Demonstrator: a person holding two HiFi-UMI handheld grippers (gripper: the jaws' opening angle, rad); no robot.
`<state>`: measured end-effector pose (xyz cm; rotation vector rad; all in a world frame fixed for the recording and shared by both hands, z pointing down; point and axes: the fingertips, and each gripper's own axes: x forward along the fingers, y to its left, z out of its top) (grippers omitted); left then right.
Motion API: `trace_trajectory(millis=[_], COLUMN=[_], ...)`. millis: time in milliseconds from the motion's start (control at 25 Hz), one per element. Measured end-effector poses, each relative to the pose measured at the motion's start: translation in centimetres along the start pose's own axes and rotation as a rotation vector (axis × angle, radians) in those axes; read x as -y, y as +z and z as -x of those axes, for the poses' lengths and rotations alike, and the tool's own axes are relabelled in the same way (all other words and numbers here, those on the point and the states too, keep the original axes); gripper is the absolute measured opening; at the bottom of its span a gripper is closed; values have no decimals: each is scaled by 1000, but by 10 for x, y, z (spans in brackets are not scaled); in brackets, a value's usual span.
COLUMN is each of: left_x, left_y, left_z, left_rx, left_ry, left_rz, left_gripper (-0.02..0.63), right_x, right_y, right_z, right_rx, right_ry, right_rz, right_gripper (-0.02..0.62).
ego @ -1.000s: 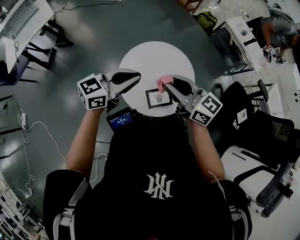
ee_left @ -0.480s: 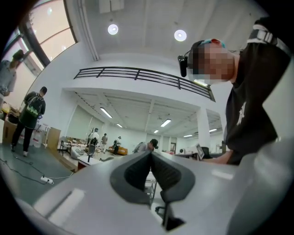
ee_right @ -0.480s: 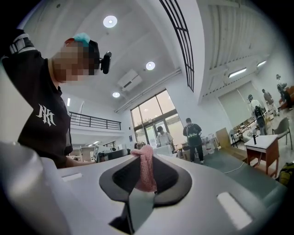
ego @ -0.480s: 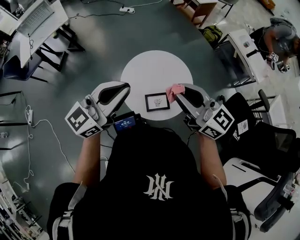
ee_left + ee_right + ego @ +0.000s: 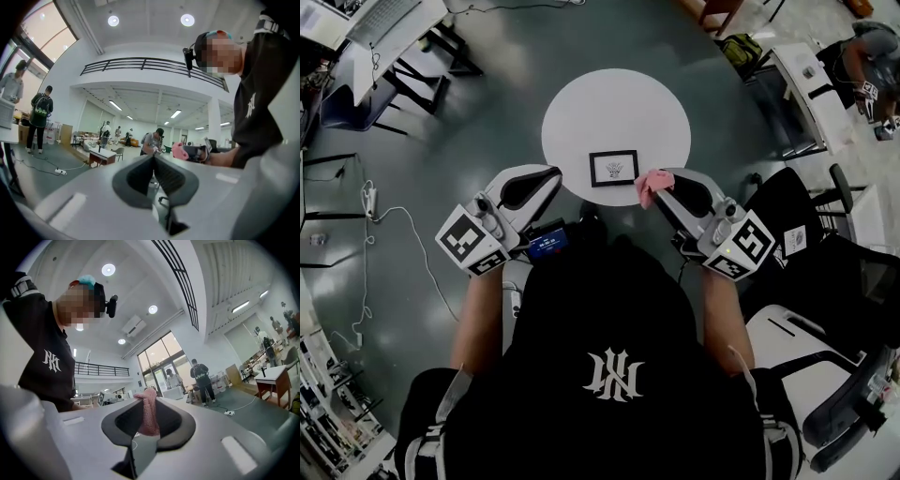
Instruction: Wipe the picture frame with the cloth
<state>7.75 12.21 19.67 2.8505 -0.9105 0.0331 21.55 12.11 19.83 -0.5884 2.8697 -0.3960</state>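
Black short-sleeved shirt [image 5: 609, 309], white emblem [image 5: 614, 372], grey shoulder straps [image 5: 436, 429].

The picture frame [image 5: 614, 168] lies on the white table [image 5: 581, 108]; the right gripper [image 5: 662, 184] pinches the pink cloth [image 5: 650, 187] near it.

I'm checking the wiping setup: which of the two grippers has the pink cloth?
The right gripper: the pink cloth is pinched between its jaws. The left gripper is shut with nothing in it.
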Motion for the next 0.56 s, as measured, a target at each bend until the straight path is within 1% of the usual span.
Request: trace_trajectory(millis=[160,280,560], left_x=[10,16,6], left_y=[-19,-28,-37], left_z=[20,30,57], left_rx=[-19,-35,-30], left_ry=[61,97,203], left_rz=[32,40,66], left_gripper=[3,3,3], right_x=[-11,-18,-21], right_y=[-17,-24,-40], right_z=[-1,-2,-13], right_rx=[-2,-6,-47], right_ry=[44,79,120], right_rz=[-29,-44,-52], right_gripper=[64,66,66])
